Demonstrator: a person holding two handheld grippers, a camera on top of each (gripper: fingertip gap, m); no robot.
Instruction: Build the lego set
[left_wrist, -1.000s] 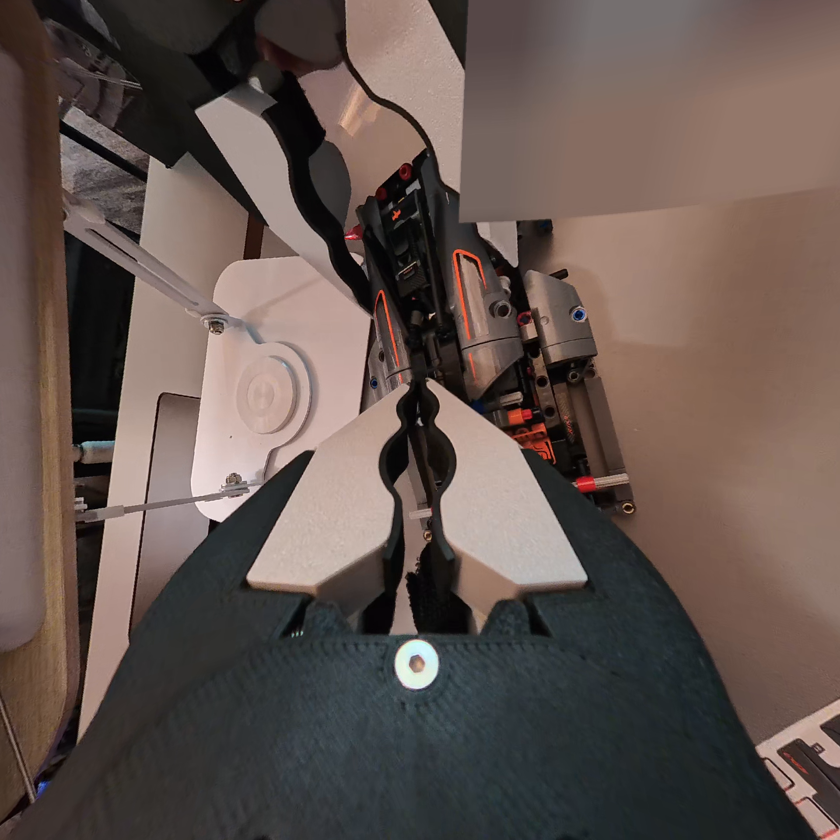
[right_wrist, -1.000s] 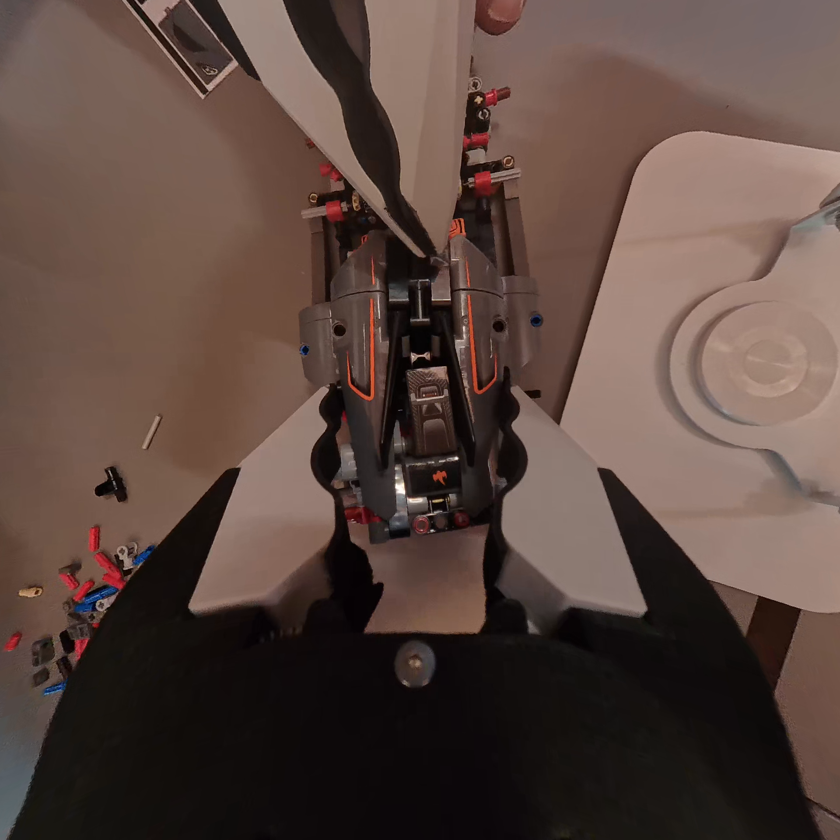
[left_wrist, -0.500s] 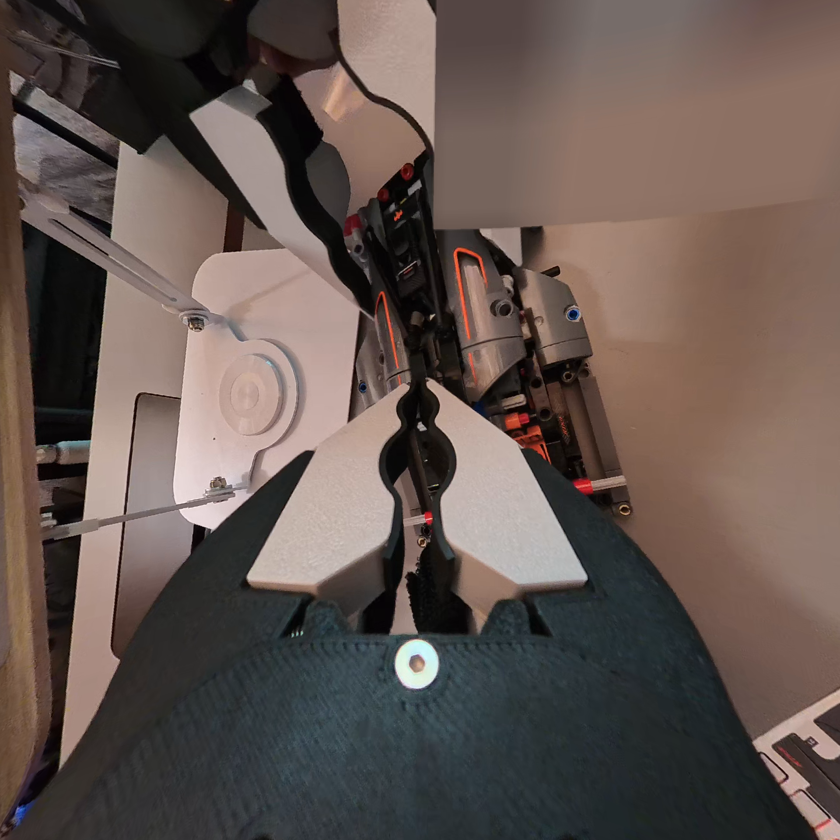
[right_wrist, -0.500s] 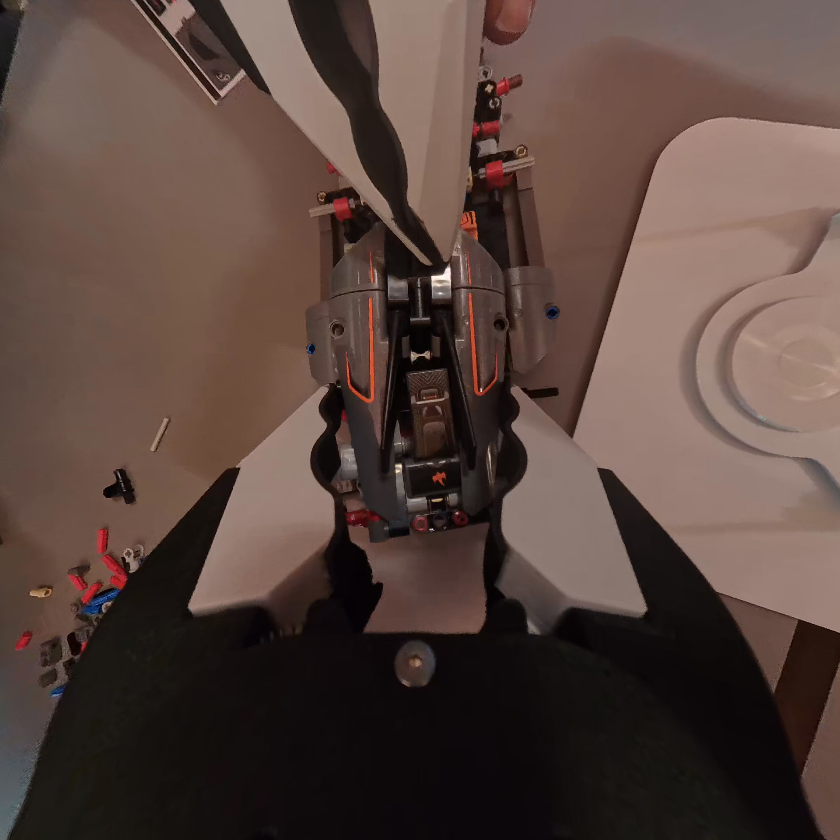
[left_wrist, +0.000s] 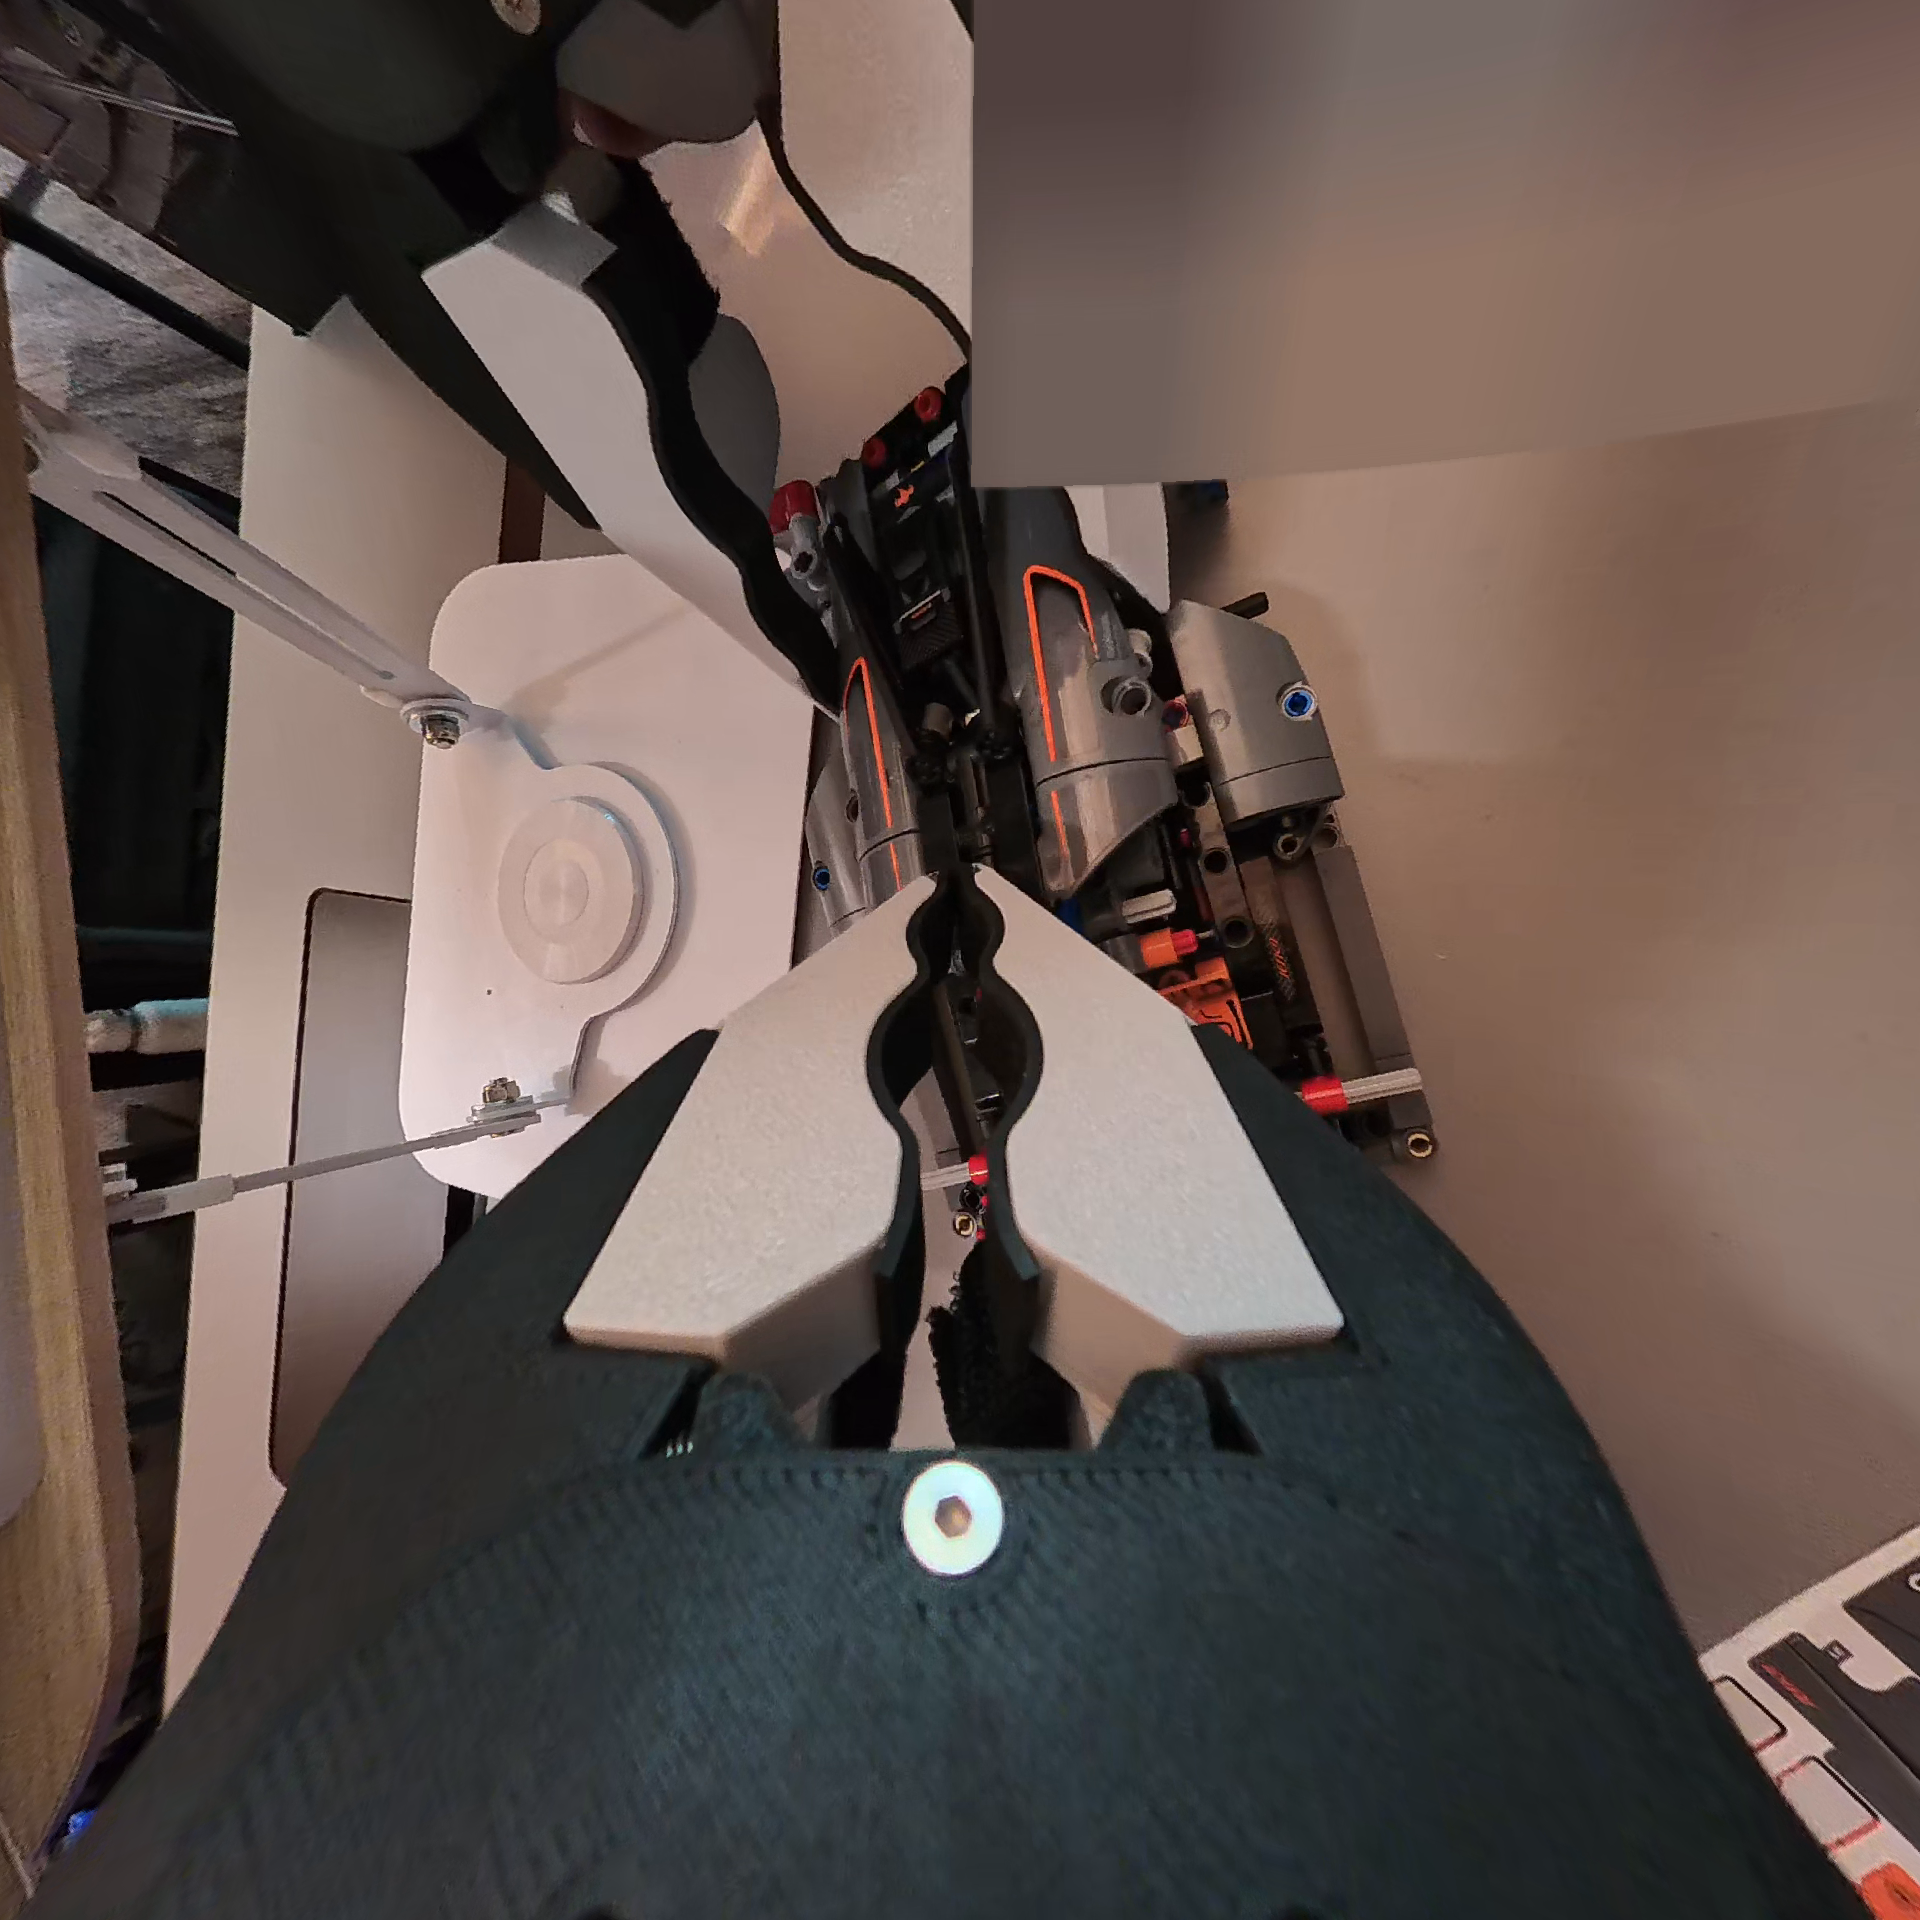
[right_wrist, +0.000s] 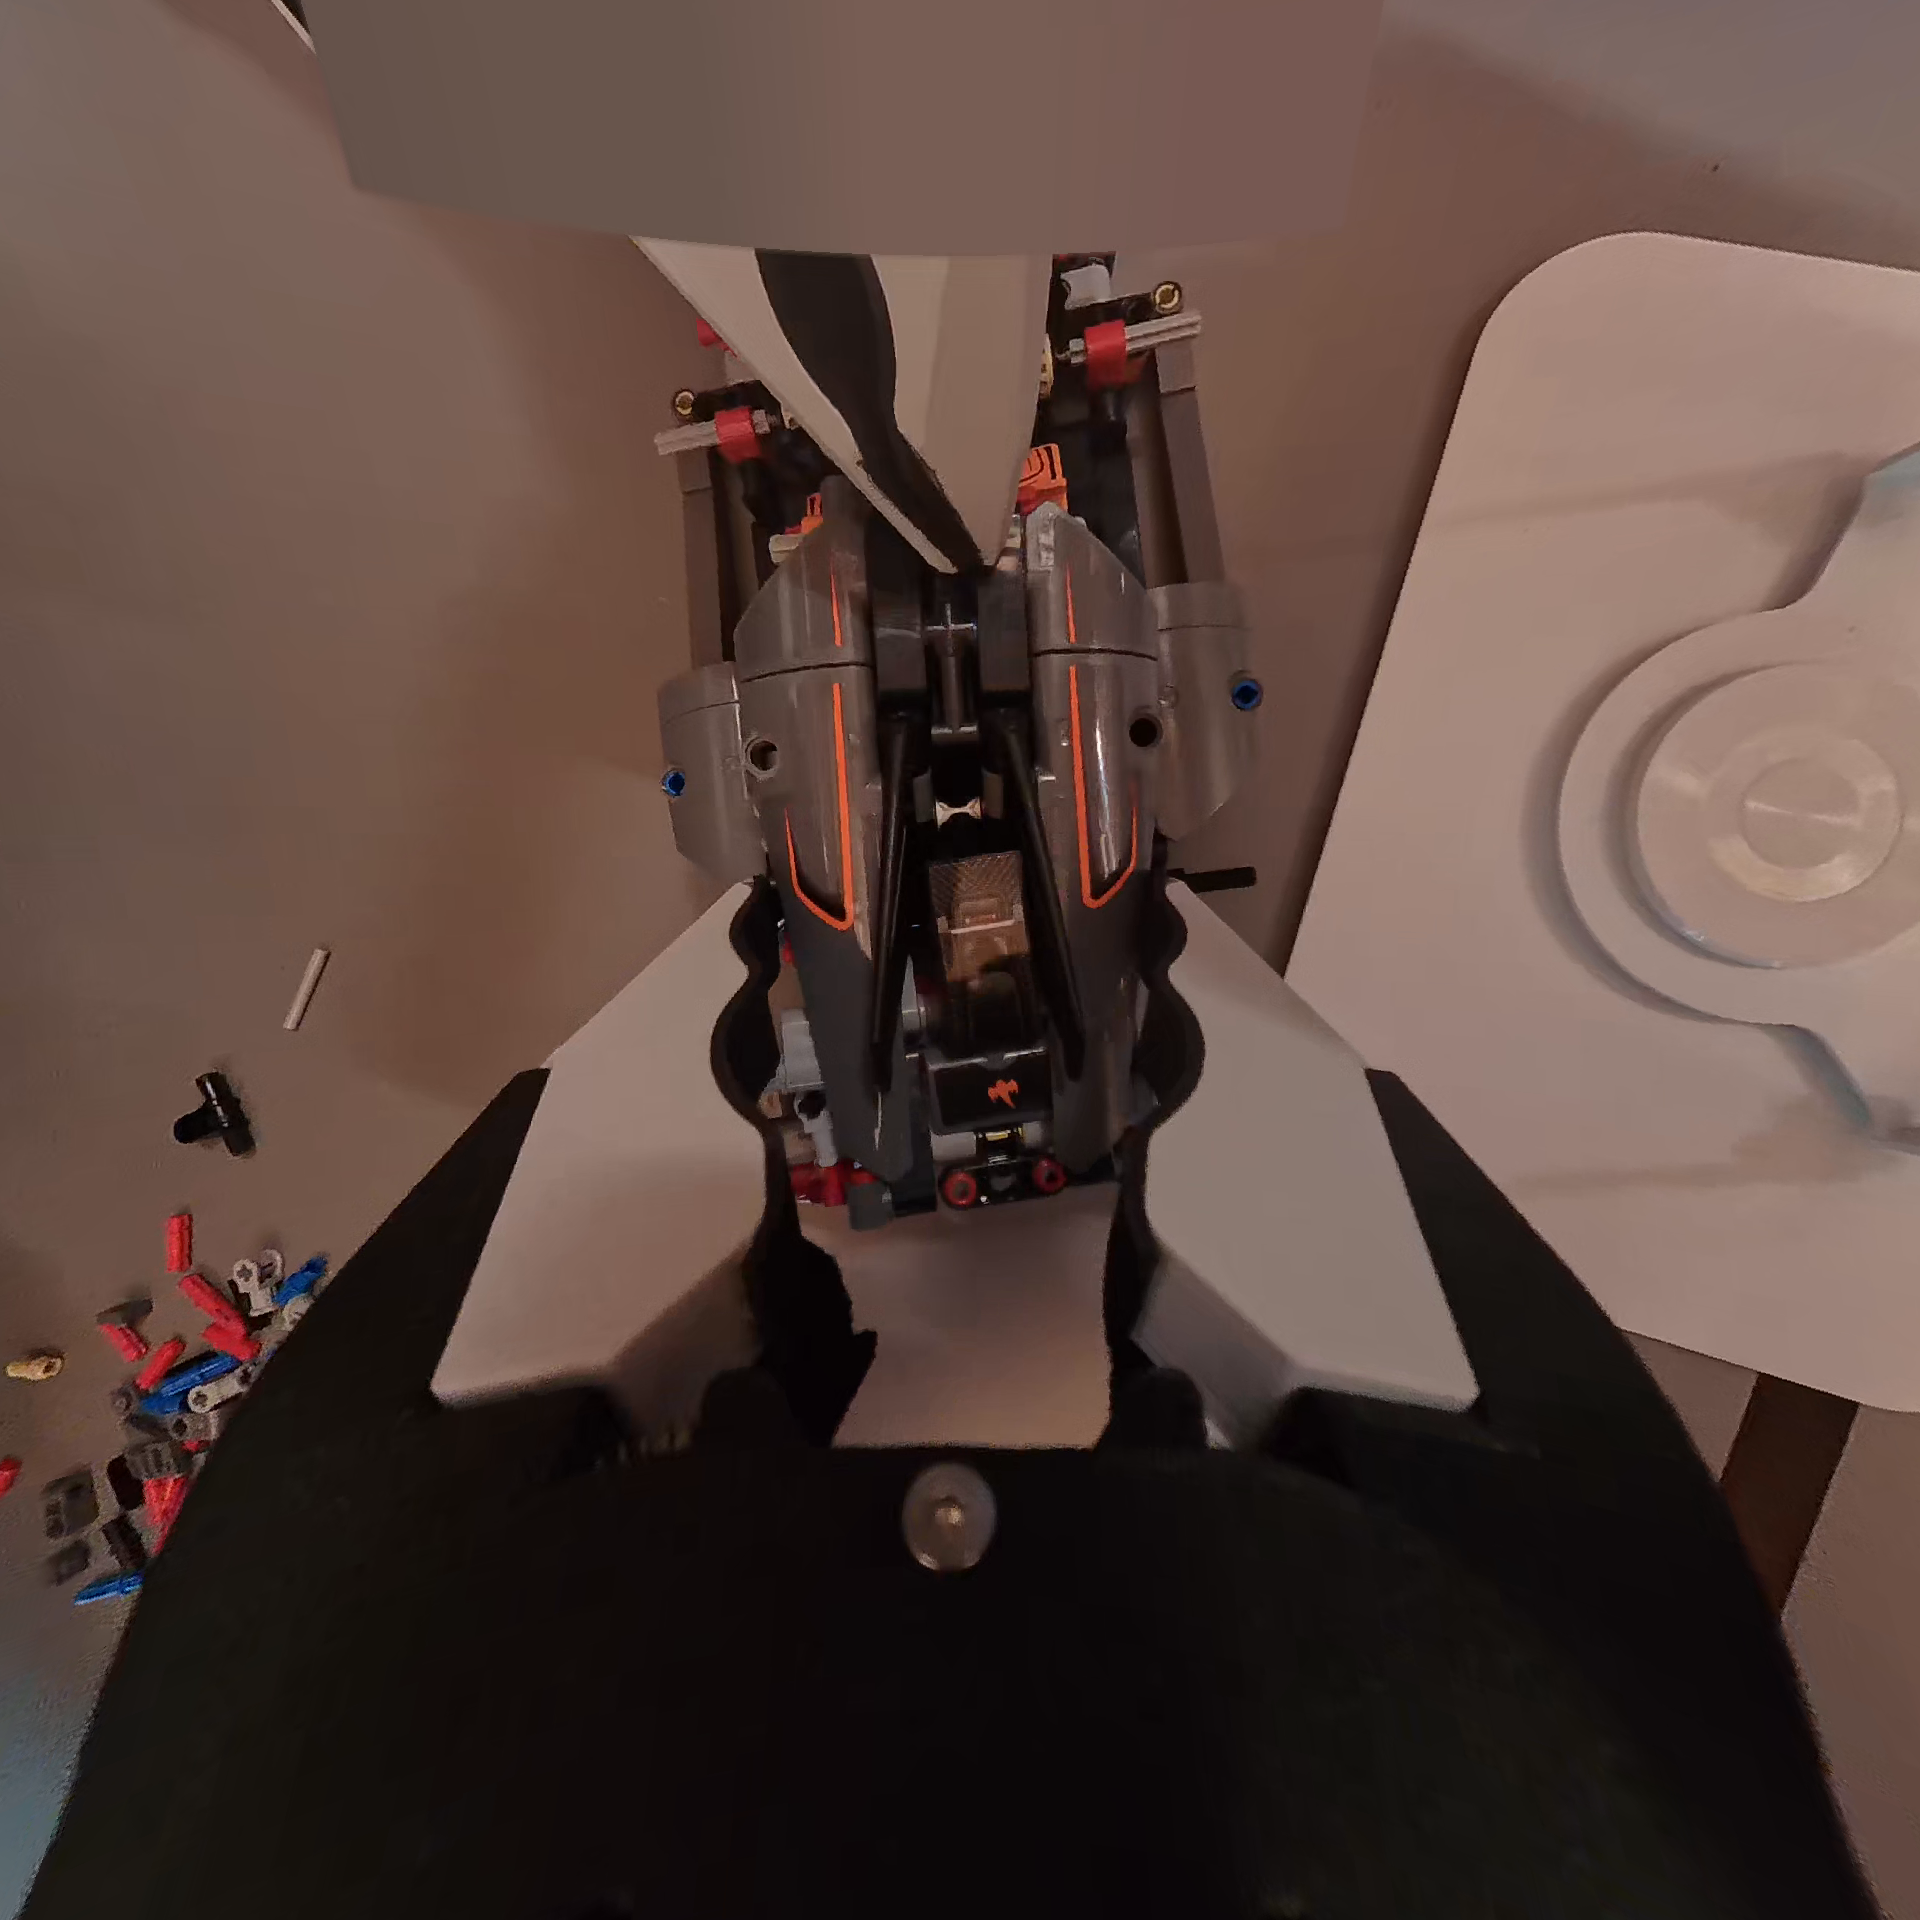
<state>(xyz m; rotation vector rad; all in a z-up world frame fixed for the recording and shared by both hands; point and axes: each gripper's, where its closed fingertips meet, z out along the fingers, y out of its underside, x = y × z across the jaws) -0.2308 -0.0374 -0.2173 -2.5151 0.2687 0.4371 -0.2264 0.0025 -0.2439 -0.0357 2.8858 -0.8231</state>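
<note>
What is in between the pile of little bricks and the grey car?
In the right wrist view, a small black piece and a little white stick lie on the table between the loose bricks and the car.

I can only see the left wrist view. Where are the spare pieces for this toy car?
Observer: A heap of loose pieces lies on the table, left of the right tool.
Operator: Is that tool holding anything?
Observer: Yes, it clamps the toy car at its near end, one finger on each side.
Operator: Anything lying outside the heap?
Observer: A small black piece and a white stick, each on its own.
</note>
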